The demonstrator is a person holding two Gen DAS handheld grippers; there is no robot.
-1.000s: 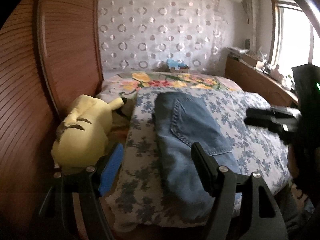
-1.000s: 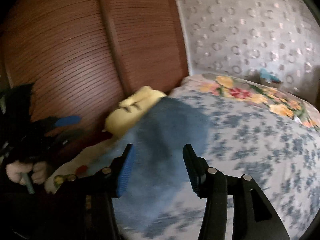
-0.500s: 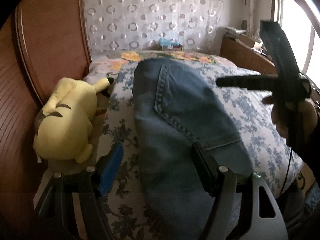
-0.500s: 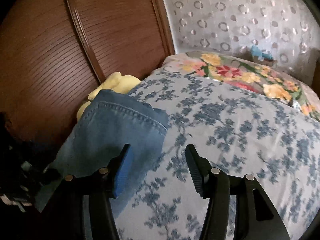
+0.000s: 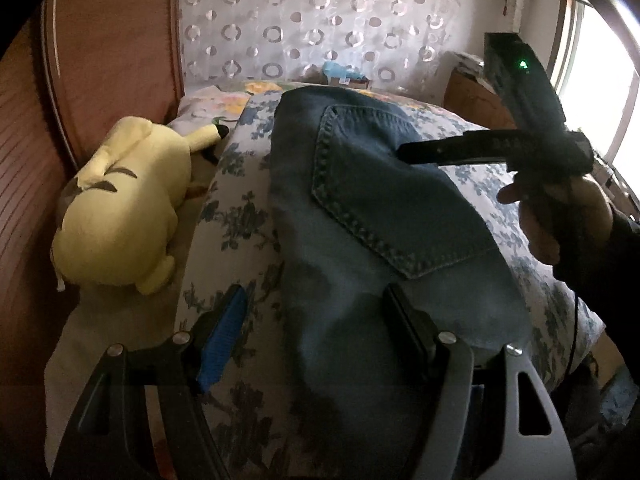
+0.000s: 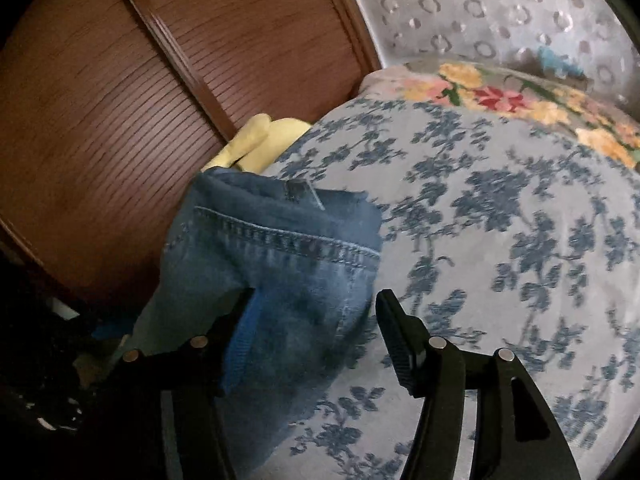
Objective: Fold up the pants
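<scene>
Here, jeans (image 5: 360, 216) lie on bed quilt (image 5: 224, 216), long axis running away from me toward far curtain, near end hanging toward my side. My left gripper (image 5: 312, 336) straddles near part, fingers apart, nothing pinched. My right gripper (image 6: 316, 332) over far waistband corner, its fingers have just been widening, cloth between them but not pressed. Plush toy (image 5: 124, 200) beside, well clear. I judge right gripper is nearer to corner for next fold.

You have a yellow plush toy (image 5: 120, 204) lying at the left, against the brown ribbed wooden doors (image 6: 100, 92). The white quilt with blue flowers (image 6: 500, 220) covers the bed, with a bright floral blanket (image 6: 500, 96) and white circle-patterned curtain (image 5: 304, 28) at the far end.
</scene>
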